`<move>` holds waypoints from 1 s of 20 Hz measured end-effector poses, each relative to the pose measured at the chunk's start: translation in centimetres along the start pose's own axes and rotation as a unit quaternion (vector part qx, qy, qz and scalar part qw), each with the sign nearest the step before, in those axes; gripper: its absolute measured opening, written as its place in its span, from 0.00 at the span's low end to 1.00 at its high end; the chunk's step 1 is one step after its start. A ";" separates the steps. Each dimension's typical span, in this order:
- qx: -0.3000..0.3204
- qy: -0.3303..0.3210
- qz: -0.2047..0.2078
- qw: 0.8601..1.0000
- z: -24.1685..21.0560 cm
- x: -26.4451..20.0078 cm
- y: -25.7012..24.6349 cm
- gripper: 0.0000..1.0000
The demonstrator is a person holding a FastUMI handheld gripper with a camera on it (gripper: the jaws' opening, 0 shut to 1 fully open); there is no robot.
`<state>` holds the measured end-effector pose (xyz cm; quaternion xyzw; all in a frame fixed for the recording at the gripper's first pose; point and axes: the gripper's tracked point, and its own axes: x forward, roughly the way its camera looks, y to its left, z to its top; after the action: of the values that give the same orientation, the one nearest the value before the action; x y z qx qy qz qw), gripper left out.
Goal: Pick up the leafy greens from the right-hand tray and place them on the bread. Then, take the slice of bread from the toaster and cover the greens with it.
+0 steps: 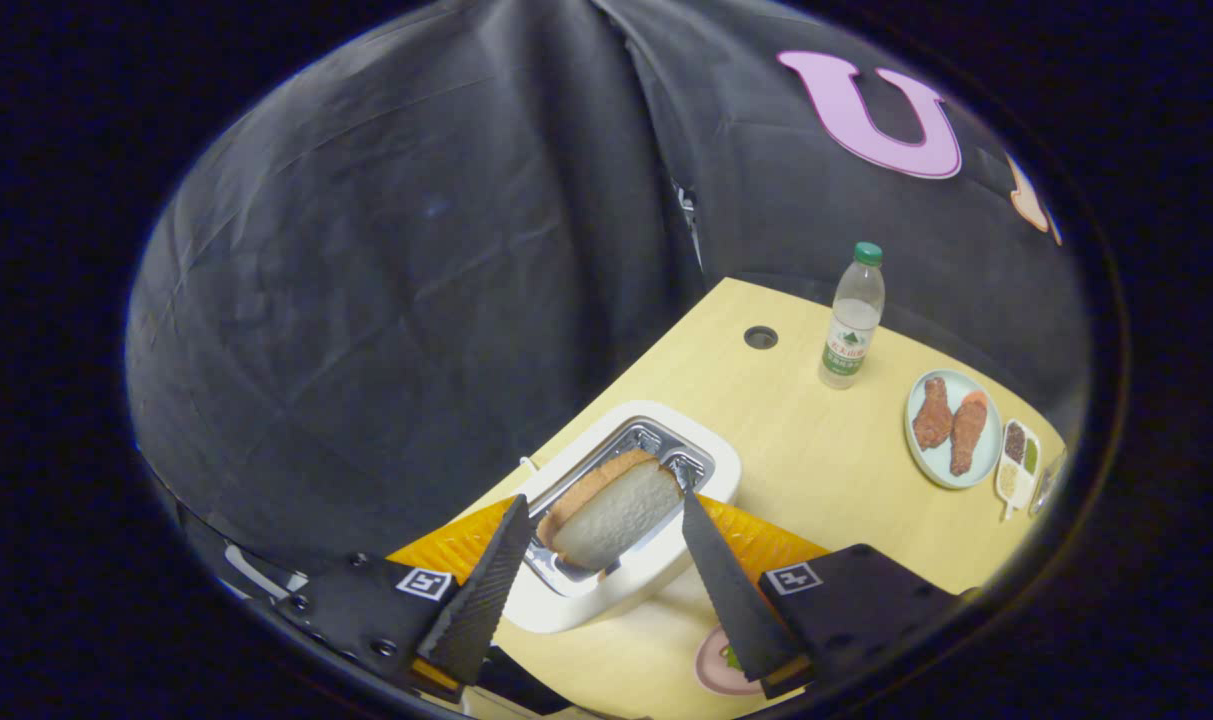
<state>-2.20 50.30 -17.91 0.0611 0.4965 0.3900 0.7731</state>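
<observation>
Even overhead light, strong fisheye warp toward the rim.

From my claw (606,520) the pale tabletop (826,470) is the brightest thing, evenly lit with only soft, short shadows. Glare catches the metal slot of the toaster (656,445) at about 12 o'clock from my fingertips, and the bread slice (616,512) between my open fingers is crisp and well exposed. The dark cloth wall soaks up light. The bottle (851,320) at 2 o'clock leans with the lens bend, and the plate (956,470) at 3 o'clock smears slightly near the rim.
</observation>
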 end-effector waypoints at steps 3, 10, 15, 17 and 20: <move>0.029 0.002 0.005 1.000 0.5 1.2 0.8 0.97; 0.022 0.026 -0.036 0.999 -0.9 3.4 -0.5 0.97; 0.008 0.039 -0.044 0.998 -2.0 3.1 -0.7 0.85; 0.012 0.044 -0.046 0.998 -2.5 2.8 -0.8 0.66; 0.015 0.047 -0.043 0.998 -2.7 2.2 -0.9 0.39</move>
<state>-3.47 50.38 -21.31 0.0327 0.5405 0.3517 0.7636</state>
